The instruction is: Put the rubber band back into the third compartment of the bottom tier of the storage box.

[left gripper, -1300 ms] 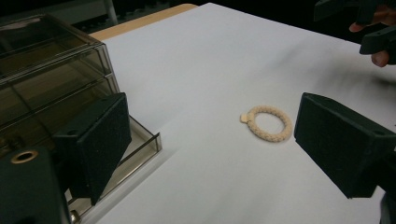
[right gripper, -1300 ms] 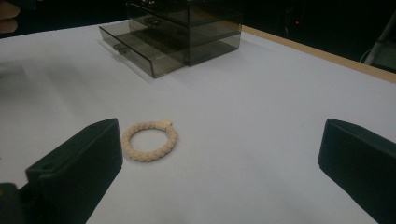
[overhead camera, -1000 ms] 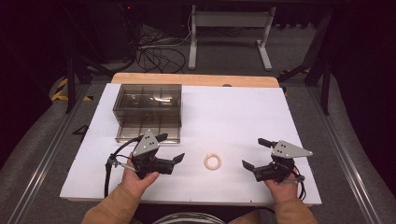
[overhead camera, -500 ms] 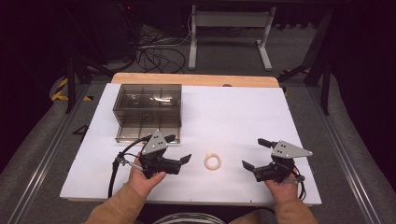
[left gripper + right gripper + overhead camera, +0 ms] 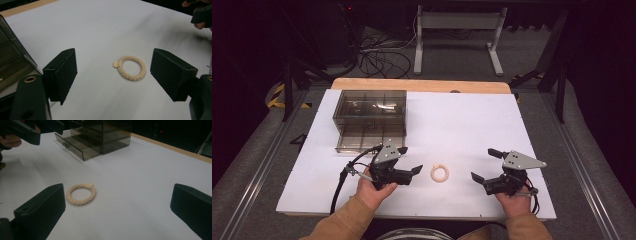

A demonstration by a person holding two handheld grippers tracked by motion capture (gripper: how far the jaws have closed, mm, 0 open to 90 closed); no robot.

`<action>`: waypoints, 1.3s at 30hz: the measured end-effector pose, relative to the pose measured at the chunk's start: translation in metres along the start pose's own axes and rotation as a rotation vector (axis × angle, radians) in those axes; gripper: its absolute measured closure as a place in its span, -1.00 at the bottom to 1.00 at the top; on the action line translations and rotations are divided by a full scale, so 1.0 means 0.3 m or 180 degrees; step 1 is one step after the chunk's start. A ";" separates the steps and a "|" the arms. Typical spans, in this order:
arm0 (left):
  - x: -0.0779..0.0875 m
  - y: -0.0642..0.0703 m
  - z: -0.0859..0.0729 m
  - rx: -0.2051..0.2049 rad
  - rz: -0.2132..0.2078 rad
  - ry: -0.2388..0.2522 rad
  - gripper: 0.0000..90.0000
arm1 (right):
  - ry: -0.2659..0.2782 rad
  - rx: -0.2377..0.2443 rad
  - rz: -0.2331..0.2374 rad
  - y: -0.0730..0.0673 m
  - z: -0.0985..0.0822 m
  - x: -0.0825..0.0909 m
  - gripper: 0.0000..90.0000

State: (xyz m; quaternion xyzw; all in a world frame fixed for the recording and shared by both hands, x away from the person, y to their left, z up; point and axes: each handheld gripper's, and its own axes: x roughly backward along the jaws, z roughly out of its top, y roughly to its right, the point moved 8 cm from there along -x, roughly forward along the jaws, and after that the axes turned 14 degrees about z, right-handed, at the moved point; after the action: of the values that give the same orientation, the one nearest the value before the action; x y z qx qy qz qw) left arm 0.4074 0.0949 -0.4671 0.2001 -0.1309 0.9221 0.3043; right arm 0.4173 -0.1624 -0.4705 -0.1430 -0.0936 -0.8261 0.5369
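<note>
- High view: a smoky clear drawer box (image 5: 370, 120) stands on the white counter (image 5: 462, 125), at its far left part, with the lowest drawer pulled out toward the person.
- Left gripper view: that open drawer (image 5: 11, 67) sits just beside the left tongs' own jaw; nothing lies between the jaws and the braided ring (image 5: 131, 67).
- The ring, cream-coloured with a small knot on its rim, lies flat on the counter (image 5: 440, 173), between the two tongs and nearer the left ones.
- Broad bare counter stretches to the right of the box and beyond the ring; the near edge runs just under both hands, and a wooden strip (image 5: 422, 85) shows along the far edge.
- Left tongs (image 5: 411, 161) point at the ring and have just been closing, yet the jaws stand well apart, released, with the ring ahead of them and untouched.
- Right tongs (image 5: 486, 165) hover at the counter's near right, jaws spread wide and holding nothing; in the right gripper view the ring (image 5: 81, 194) lies ahead of them, close to one jaw.
</note>
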 end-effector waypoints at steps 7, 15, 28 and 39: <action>-0.048 0.024 -0.009 -0.0009 -0.0051 -0.0132 -0.47 | -0.0003 -0.0002 0.0009 -0.001 0.000 -0.001 -0.99; -0.092 0.041 -0.022 -0.0037 -0.0087 -0.0257 -0.44 | -0.0009 -0.0002 0.0013 -0.001 -0.002 -0.002 -0.99; -0.167 0.084 -0.047 -0.0071 -0.0185 -0.0513 -0.33 | -0.0015 -0.0008 0.0019 0.000 -0.003 -0.003 -0.99; -0.221 0.112 -0.061 -0.0111 -0.0179 -0.0660 -0.23 | -0.0027 -0.0012 0.0034 -0.001 -0.006 -0.005 -0.99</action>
State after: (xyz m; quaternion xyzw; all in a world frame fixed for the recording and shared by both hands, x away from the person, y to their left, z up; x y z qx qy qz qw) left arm 0.4300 0.0415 -0.5171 0.2928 -0.1720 0.8851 0.3184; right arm 0.4174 -0.1615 -0.4727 -0.1481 -0.0936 -0.8228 0.5407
